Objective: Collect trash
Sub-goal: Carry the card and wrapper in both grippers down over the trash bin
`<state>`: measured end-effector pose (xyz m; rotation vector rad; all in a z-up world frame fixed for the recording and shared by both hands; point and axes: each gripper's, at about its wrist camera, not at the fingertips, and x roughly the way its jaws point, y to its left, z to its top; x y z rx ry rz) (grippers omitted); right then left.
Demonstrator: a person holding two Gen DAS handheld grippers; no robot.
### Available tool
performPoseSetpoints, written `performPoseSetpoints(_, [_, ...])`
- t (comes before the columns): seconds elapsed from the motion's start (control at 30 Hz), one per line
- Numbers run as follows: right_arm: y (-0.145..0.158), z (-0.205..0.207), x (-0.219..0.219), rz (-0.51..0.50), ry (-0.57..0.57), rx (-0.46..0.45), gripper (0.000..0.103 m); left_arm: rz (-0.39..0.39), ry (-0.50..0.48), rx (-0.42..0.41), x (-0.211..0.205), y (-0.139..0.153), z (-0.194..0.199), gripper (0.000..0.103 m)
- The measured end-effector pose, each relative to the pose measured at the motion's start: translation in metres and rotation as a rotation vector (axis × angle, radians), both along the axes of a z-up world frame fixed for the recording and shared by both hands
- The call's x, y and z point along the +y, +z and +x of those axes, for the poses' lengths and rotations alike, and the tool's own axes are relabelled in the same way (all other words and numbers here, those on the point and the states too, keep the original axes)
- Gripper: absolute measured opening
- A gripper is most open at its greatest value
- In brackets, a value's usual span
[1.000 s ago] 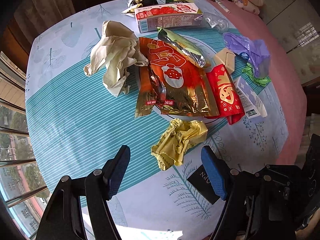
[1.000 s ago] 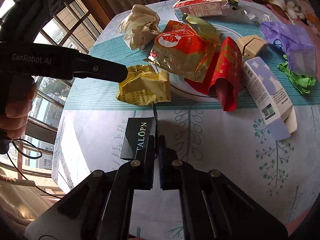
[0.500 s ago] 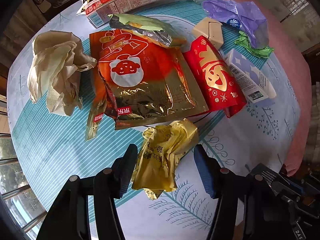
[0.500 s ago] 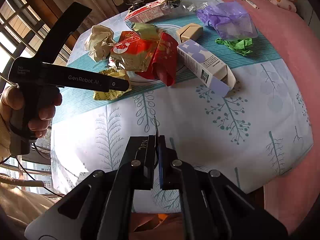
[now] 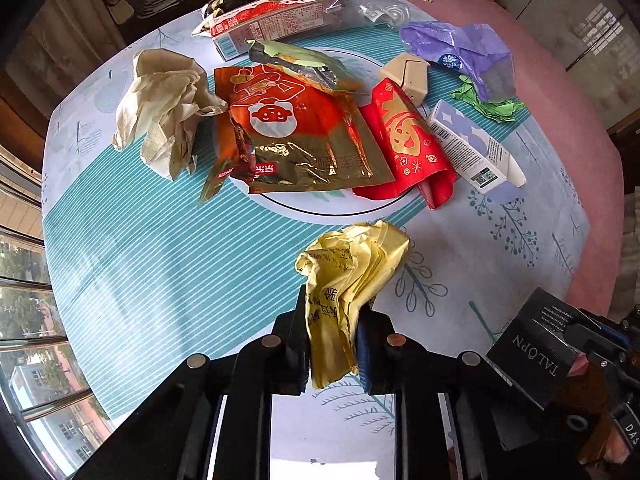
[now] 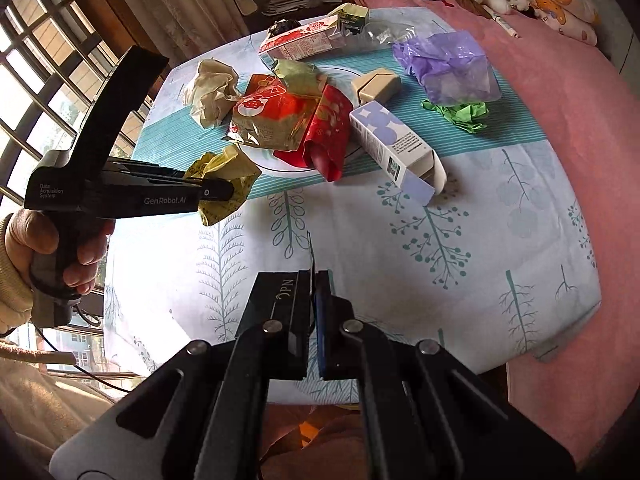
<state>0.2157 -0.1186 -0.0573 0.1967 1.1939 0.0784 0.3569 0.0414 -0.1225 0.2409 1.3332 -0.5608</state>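
Left wrist view has the left gripper (image 5: 332,344) at 6 o'clock, its jaws closing on the crumpled yellow wrapper (image 5: 352,276), whose lower half is squeezed between the pads while the upper half bulges out toward 12 o'clock. Bare striped tablecloth (image 5: 160,264) spreads from 7 to 10 o'clock as far as the table's rim by the window, the widest free stretch. Beyond the wrapper lies a white plate (image 5: 328,210) holding a gold and orange snack bag (image 5: 304,140) and a red envelope (image 5: 404,144), both overhanging its rim. A crumpled beige paper (image 5: 164,108) sits at 10 o'clock, a red milk carton (image 5: 272,20) on its side at 12, a purple plastic bag (image 5: 460,54) with green paper (image 5: 488,106) at 1 to 2, and an open-ended lilac box (image 5: 472,148) at 2; I cannot see inside it. Right wrist view shows the right gripper (image 6: 314,304) pressed together on a flap of a black box (image 6: 276,304) lifted over the table's near edge; open cloth reaches from 12 to 3 o'clock up to the pink bedspread (image 6: 580,100). A hand (image 6: 52,248) at 9 o'clock grips the other tool's handle.
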Motion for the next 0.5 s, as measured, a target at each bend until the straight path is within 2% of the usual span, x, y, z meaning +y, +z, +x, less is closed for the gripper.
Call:
performPoseSetpoints(0.17, [0.016,-0.007,-0.011,-0.005,0.082,-0.035,0.000,-0.029,0.076,-0.031,0.007,0.028,-0.040,0.018])
performPoseSetpoints(0.3, [0.025,-0.021,-0.023,0.008,0.199,-0.075,0.000,-0.015,0.140,-0.084,0.002,0.045,-0.084,0.018])
performPoseSetpoints(0.5, [0.023,-0.056,-0.049,0.041,0.411,-0.107,0.001,-0.007,0.383,-0.112,-0.015,0.050,-0.166,0.018])
